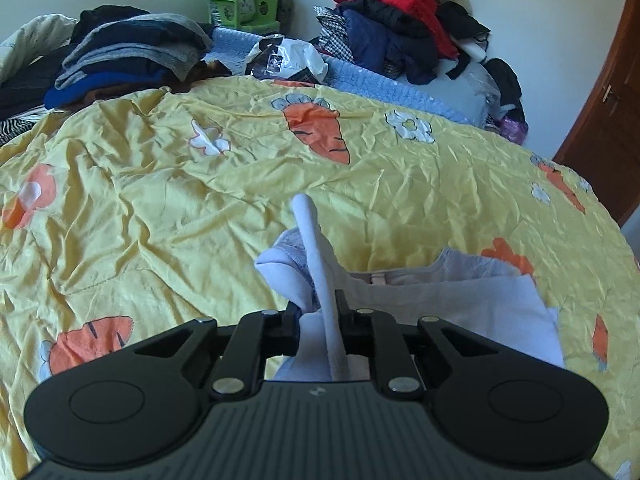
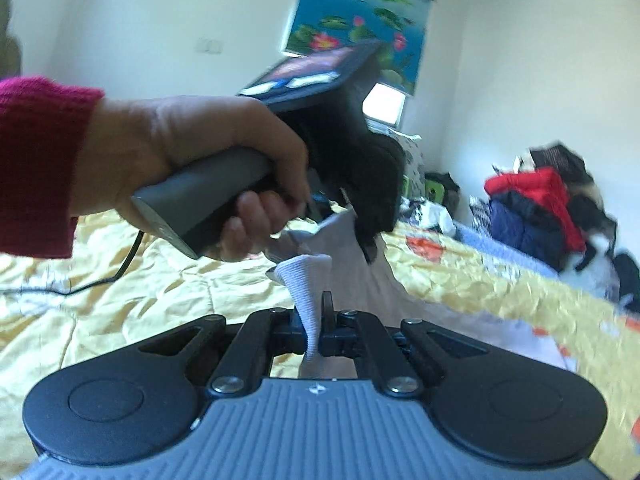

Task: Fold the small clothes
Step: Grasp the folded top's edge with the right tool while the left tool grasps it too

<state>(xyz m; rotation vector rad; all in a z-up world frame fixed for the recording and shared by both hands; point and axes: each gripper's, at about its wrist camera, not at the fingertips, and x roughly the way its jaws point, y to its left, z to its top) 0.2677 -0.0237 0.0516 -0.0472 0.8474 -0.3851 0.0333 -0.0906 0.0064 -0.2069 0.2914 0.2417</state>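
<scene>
Lilac garment (image 1: 460, 300) pinched by left gripper (image 1: 319, 312), right gripper (image 2: 316, 320)

A bed (image 1: 440, 100) is covered by a crumpled yellow quilt (image 1: 160, 208) printed with carrots and flowers. A pale garment (image 1: 460, 292) is spread on its near right part. Folded dark clothes (image 1: 128, 52), a plastic bag (image 1: 288, 58) and a heaped pile (image 1: 400, 24) are stacked along the far edge.
</scene>
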